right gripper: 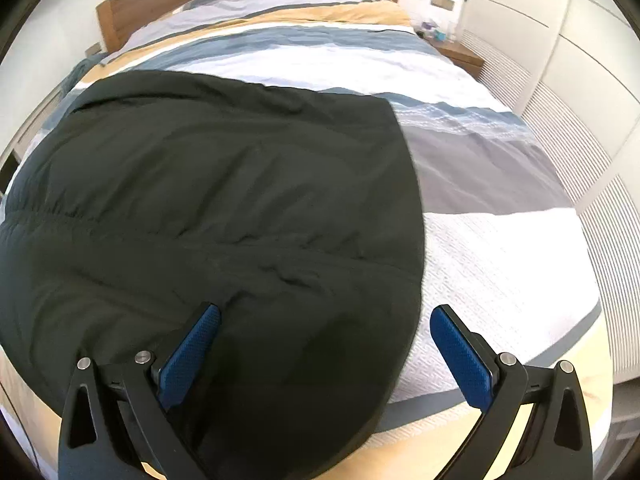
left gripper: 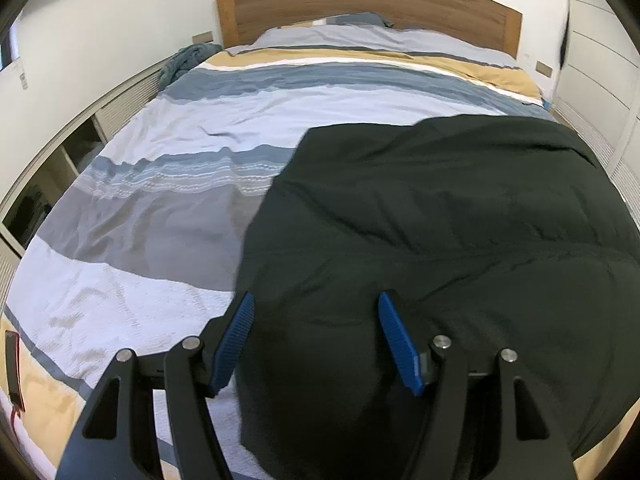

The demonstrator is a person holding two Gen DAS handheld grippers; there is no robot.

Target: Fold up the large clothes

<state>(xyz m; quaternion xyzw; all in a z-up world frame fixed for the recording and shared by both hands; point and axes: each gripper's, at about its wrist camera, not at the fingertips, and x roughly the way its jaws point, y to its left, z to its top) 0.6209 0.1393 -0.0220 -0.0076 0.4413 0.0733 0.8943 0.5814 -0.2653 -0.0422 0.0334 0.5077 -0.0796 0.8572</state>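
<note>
A large black padded garment (left gripper: 440, 220) lies spread flat on the striped bedcover (left gripper: 160, 208); it also fills the left and middle of the right wrist view (right gripper: 208, 208). My left gripper (left gripper: 316, 302) is open, its blue pads straddling the garment's near left edge, just above it. My right gripper (right gripper: 326, 314) is open wide over the garment's near right edge, one pad over the black cloth and one over the bedcover (right gripper: 500, 260). Neither holds anything.
The bed has a wooden headboard (left gripper: 360, 4) and pillows at the far end. A teal cloth (left gripper: 184, 60) lies at the bed's far left. A bedside table (right gripper: 460, 54) and white cupboards (right gripper: 580, 80) stand on the right. A low shelf unit (left gripper: 60, 168) runs along the left.
</note>
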